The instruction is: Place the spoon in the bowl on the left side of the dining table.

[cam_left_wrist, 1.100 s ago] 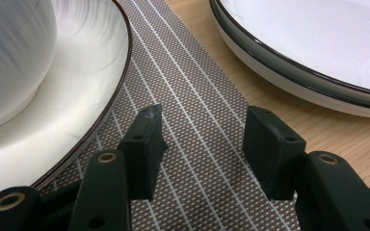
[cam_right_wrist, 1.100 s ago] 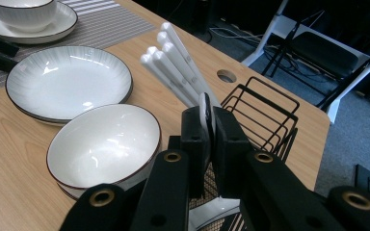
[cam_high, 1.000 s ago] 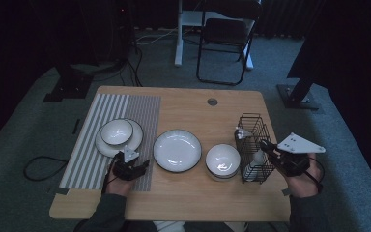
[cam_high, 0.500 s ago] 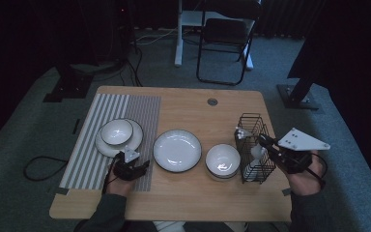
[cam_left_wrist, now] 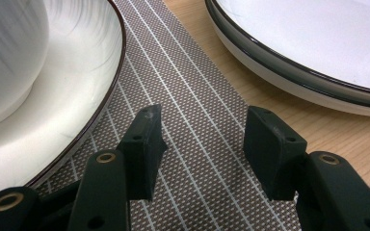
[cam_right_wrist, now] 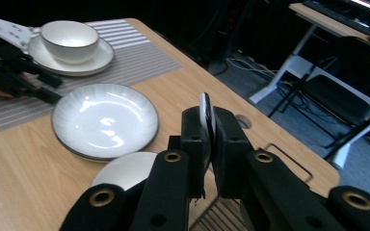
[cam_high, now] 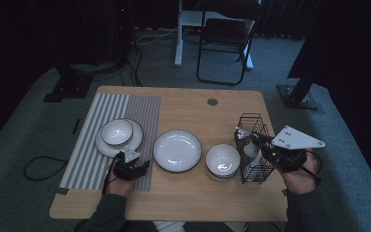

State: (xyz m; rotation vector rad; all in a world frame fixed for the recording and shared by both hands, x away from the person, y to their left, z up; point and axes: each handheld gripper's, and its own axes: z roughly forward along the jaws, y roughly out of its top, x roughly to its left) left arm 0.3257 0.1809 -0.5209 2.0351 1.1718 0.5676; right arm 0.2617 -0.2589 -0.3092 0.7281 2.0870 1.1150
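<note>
No writing, brand or label can be read on anything here.

At the left of the table (cam_high: 183, 104) lies a striped placemat (cam_high: 140, 108), and on it a small bowl (cam_high: 117, 131) sits in a plate (cam_high: 107, 146). In the left gripper view this pair is cut off by the frame's left edge, so just the plate's dark rim and part of the bowl's white wall can be seen. The left gripper (cam_high: 131, 166) rests on the mat just in front of them, its jaws standing well apart with nothing between them but the woven mat.

In the middle lies a wide, empty dark-rimmed plate (cam_high: 177, 150). Right of it stands a second bowl (cam_high: 222, 159), just beside a black wire rack (cam_high: 256, 123).

At the right, the right gripper (cam_high: 258, 141) is over the rack, jaws closed tight on the rim of a small white dish (cam_right_wrist: 204, 108) held on edge. In the right gripper view the jaws hide most of the dish; in the high view it is a pale shape (cam_high: 252, 151) behind the rack's wires, hard to make out.
</note>
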